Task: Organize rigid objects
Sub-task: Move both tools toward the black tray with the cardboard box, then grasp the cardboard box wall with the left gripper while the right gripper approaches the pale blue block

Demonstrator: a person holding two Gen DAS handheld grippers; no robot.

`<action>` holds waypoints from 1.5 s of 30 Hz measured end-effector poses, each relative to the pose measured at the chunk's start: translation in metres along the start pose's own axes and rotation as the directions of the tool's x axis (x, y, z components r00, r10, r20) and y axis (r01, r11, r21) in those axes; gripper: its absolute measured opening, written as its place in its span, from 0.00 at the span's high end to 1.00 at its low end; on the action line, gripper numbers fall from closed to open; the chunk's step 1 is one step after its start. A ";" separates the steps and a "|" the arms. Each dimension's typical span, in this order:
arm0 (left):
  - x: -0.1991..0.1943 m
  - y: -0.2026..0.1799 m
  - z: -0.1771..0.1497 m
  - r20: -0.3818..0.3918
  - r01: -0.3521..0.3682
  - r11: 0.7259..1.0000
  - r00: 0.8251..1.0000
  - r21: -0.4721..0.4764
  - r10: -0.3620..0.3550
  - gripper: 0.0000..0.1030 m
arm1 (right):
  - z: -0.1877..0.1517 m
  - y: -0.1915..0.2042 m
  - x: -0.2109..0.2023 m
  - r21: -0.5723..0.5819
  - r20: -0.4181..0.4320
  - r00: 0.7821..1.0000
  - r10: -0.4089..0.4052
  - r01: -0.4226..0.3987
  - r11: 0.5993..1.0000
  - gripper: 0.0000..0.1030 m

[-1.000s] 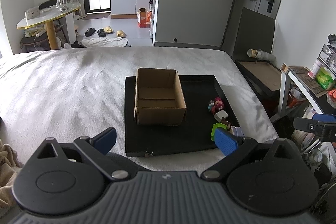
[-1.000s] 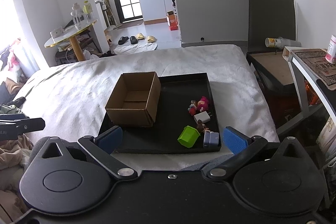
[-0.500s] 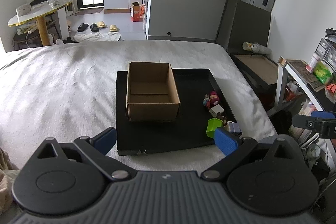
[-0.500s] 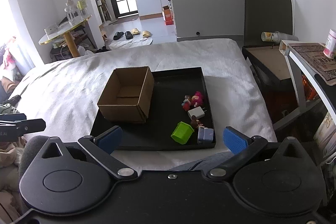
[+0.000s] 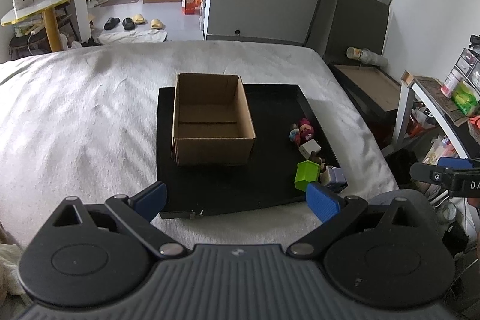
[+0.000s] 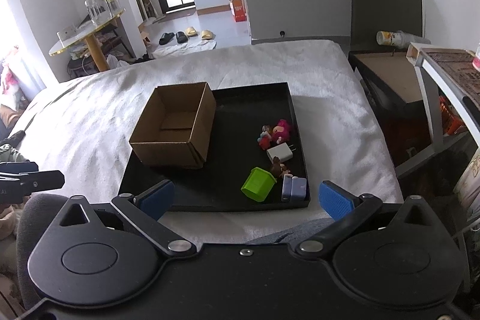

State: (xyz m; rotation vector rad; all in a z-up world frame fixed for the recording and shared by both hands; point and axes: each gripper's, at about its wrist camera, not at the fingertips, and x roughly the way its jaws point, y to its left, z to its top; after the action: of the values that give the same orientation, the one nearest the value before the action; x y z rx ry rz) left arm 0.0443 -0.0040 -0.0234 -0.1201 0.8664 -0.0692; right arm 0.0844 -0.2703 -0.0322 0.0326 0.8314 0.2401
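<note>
An empty open cardboard box (image 5: 213, 119) (image 6: 177, 128) stands on the left part of a black tray (image 5: 270, 194) (image 6: 228, 200) on a white bed. Along the tray's right side lie small toy figures (image 6: 277, 132), a white charger plug (image 6: 280, 153), a green toy house (image 6: 258, 183) (image 5: 306, 174) and a pale blue block (image 6: 295, 188). My left gripper (image 5: 237, 200) is open and empty, held before the tray's near edge. My right gripper (image 6: 246, 198) is open and empty, also near the tray's front edge.
The white bed cover (image 5: 75, 116) spreads wide to the left. A dark side table (image 6: 390, 80) and a shelf (image 5: 435, 98) stand right of the bed. A round table (image 5: 45, 5) and slippers (image 5: 132, 21) are on the floor beyond.
Both grippers have moved up and forward, so the tray and box sit lower and nearer in each view. Both stay open and empty. Nothing on the tray has moved.
</note>
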 end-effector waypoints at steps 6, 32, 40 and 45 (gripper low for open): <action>0.013 0.008 0.008 -0.012 0.009 0.999 1.000 -0.031 -0.010 0.04 | 0.005 -0.004 0.015 -0.019 -0.016 1.000 -0.023 0.023 1.000 0.00; 0.092 0.046 0.042 -0.098 -0.060 0.991 0.994 -0.116 0.048 0.07 | 0.024 -0.041 0.084 0.110 -0.160 0.987 -0.024 0.042 0.993 0.12; 0.119 0.060 0.053 -0.117 -0.065 0.985 0.992 -0.157 0.047 0.13 | 0.030 -0.055 0.114 0.143 -0.232 0.973 -0.008 0.043 0.989 0.18; 0.138 0.068 0.061 -0.136 -0.076 0.979 0.989 -0.189 0.051 0.21 | 0.033 -0.057 0.136 0.156 -0.289 0.957 0.008 0.039 0.987 0.25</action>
State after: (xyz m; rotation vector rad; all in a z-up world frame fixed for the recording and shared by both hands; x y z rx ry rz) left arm 0.1803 0.0526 -0.0974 -0.2731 1.0060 0.0687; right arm 0.2083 -0.2935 -0.1155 0.1449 1.1418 0.1644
